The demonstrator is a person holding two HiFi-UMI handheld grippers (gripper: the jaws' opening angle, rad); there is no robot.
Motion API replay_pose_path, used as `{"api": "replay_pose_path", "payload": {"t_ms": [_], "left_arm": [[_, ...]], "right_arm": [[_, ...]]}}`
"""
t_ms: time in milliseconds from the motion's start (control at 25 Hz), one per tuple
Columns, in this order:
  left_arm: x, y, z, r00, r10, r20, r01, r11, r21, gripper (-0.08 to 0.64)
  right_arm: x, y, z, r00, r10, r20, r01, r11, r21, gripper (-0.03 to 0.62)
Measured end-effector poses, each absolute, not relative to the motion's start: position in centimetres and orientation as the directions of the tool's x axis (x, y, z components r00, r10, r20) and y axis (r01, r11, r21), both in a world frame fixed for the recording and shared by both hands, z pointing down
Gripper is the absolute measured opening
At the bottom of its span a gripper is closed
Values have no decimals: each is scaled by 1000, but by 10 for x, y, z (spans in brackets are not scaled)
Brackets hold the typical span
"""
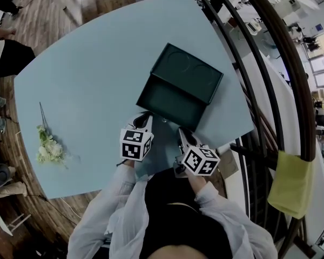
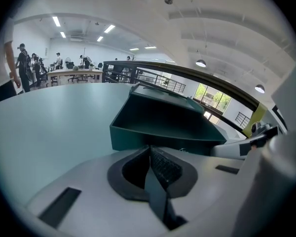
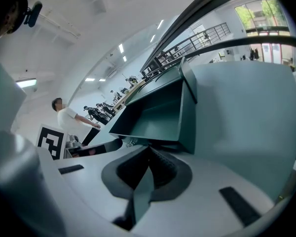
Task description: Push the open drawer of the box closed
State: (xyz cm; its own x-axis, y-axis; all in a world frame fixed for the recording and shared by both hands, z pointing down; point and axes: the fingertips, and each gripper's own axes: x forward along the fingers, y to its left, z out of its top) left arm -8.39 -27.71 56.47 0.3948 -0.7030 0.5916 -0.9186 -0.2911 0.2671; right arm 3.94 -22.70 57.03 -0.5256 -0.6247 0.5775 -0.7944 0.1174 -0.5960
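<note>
A dark green box (image 1: 193, 70) lies on the light blue table (image 1: 92, 74), its empty drawer (image 1: 170, 100) pulled out toward me. Both grippers sit just short of the drawer's front wall. My left gripper (image 1: 145, 116) is shut with nothing in it, near the drawer's left front corner. My right gripper (image 1: 182, 132) is also shut and empty, near the right front corner. In the left gripper view the closed jaws (image 2: 149, 150) point at the drawer front (image 2: 158, 138). The right gripper view shows shut jaws (image 3: 148, 150) right under the drawer (image 3: 155, 113); whether either touches it I cannot tell.
A small bunch of white flowers (image 1: 48, 147) lies at the table's left edge. A dark curved railing (image 1: 270, 63) runs along the right side behind the box, with a yellow cloth (image 1: 290, 183) hung on it. People stand at the far left.
</note>
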Motion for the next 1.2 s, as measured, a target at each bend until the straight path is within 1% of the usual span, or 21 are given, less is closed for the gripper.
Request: {"api": "replay_pose_path", "payload": {"t_ms": [440, 1200], "left_arm": [[-86, -289, 562, 387, -707, 592, -922, -286, 261, 18], [-73, -315, 555, 414, -714, 564, -910, -324, 258, 18]], "right_arm": [[34, -237, 569, -523, -626, 579, -790, 101, -604, 6], [37, -266, 562, -506, -669, 544, -780, 85, -621, 6]]}}
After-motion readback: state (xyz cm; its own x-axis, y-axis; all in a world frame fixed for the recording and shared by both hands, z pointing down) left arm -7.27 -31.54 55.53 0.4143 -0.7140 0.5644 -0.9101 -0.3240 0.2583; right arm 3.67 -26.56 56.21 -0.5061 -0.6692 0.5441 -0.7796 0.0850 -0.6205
